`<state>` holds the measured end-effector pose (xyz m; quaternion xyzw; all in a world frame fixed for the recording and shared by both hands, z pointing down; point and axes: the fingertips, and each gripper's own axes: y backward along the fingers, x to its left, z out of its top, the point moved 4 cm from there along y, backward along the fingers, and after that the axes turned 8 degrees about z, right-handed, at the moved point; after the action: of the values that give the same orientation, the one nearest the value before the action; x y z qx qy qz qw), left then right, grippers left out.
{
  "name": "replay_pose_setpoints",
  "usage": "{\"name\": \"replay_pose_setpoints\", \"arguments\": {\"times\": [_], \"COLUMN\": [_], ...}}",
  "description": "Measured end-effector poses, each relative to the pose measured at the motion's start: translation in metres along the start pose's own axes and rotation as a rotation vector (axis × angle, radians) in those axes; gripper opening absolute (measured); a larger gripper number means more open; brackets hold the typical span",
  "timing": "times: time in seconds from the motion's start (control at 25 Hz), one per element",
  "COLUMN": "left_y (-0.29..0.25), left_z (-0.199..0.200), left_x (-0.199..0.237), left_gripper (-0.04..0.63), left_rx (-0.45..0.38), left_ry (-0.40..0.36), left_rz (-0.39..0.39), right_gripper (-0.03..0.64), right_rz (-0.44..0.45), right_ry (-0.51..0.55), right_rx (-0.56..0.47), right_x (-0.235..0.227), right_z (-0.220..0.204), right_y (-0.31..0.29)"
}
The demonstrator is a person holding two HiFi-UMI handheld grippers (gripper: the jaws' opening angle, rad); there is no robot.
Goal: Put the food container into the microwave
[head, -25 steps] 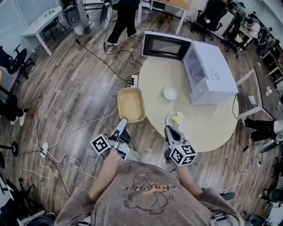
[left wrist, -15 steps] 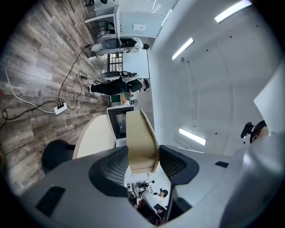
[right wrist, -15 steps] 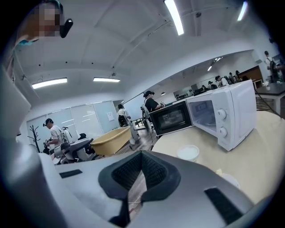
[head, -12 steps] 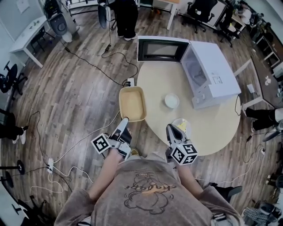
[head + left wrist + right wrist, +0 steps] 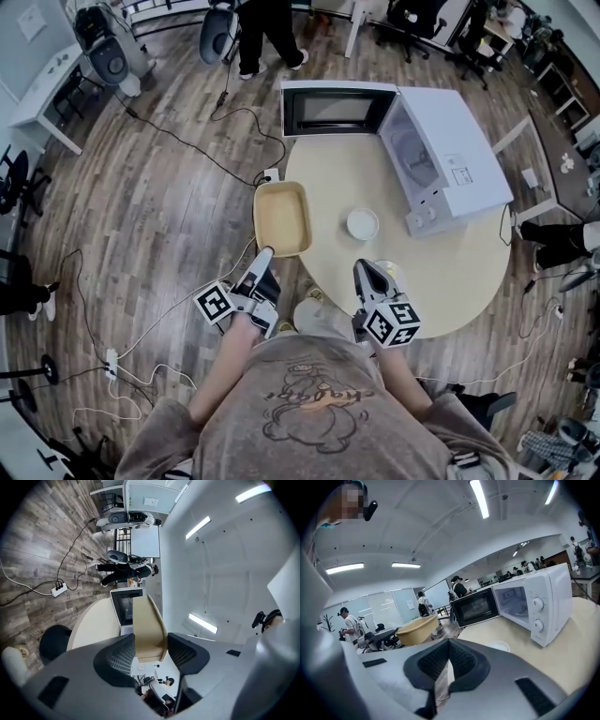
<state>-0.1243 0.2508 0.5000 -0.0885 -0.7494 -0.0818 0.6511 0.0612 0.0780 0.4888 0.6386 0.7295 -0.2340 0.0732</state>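
Note:
My left gripper (image 5: 263,253) is shut on the near end of a tan rectangular food container (image 5: 281,217), which hangs over the left edge of the round cream table (image 5: 450,272). In the left gripper view the container (image 5: 147,630) sits between the pads of this gripper (image 5: 149,656). The white microwave (image 5: 450,150) stands at the table's far side with its dark-glass door (image 5: 333,108) swung open. My right gripper (image 5: 361,267) hovers at the table's near edge. Its jaws (image 5: 449,660) are together with nothing held. The right gripper view shows the microwave (image 5: 534,602) ahead.
A white bowl (image 5: 362,223) sits mid-table. A plate with yellow food (image 5: 386,272) lies beside my right gripper. Cables and a power strip (image 5: 272,174) cross the wood floor on the left. A person (image 5: 267,28) stands beyond the microwave, among desks and office chairs.
Both grippers and the held container have advanced toward the table and microwave. The left gripper's hold on the container is unchanged.

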Motion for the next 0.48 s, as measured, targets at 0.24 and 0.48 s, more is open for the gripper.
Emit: {"name": "replay_pose_setpoints", "arguments": {"times": [0.24, 0.48], "left_y": [-0.042, -0.090], "left_z": [0.019, 0.032], "left_x": [-0.003, -0.004], "left_gripper": [0.233, 0.233], "left_rx": [0.023, 0.059], "left_ry": [-0.002, -0.008], "left_rz": [-0.011, -0.019], "right_gripper": [-0.003, -0.003], "right_rz": [-0.005, -0.029], "right_ry": [0.004, -0.006], "right_rx": [-0.018, -0.027], "right_x": [-0.018, -0.045], "right_z": [0.022, 0.040], "right_y": [-0.026, -0.043]}}
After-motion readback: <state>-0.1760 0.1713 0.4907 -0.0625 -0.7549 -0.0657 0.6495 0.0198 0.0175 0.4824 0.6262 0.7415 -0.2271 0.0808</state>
